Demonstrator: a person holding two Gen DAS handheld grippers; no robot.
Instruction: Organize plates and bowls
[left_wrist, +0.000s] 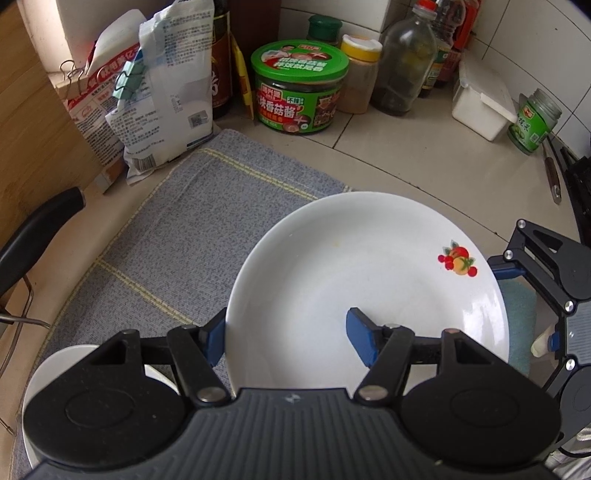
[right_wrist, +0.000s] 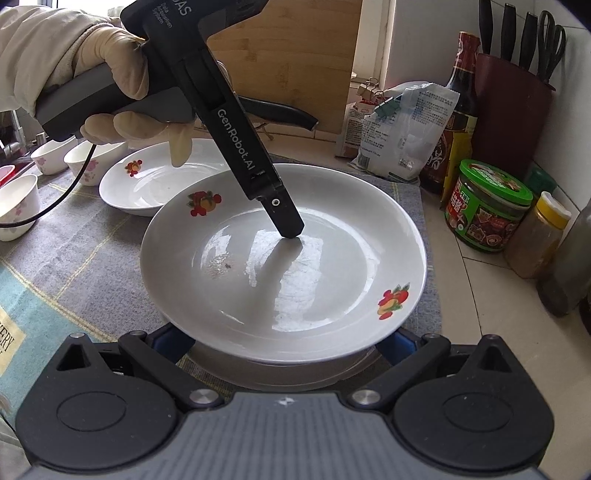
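Observation:
A white plate (left_wrist: 369, 277) with fruit prints hangs tilted over the grey cloth (left_wrist: 166, 240). My left gripper (left_wrist: 286, 334) is shut on its near rim, with one blue finger (left_wrist: 214, 339) outside and the other inside the dish. In the right wrist view that inner fingertip (right_wrist: 291, 230) presses on the plate (right_wrist: 280, 266). My right gripper (right_wrist: 284, 341) stands wide open, its tips hidden under the plate's near rim, where a pale rim shows beneath. A second fruit-print plate (right_wrist: 147, 184) lies behind, and three small floral bowls (right_wrist: 96, 158) stand at the far left.
A green jar (left_wrist: 299, 88), clipped bags (left_wrist: 166, 92), bottles and a white box (left_wrist: 480, 103) line the back of the tiled counter. A black pan handle (left_wrist: 37, 229) juts in at the left. A knife block (right_wrist: 513, 110) stands in the corner. A gloved hand (right_wrist: 110, 59) holds the left gripper.

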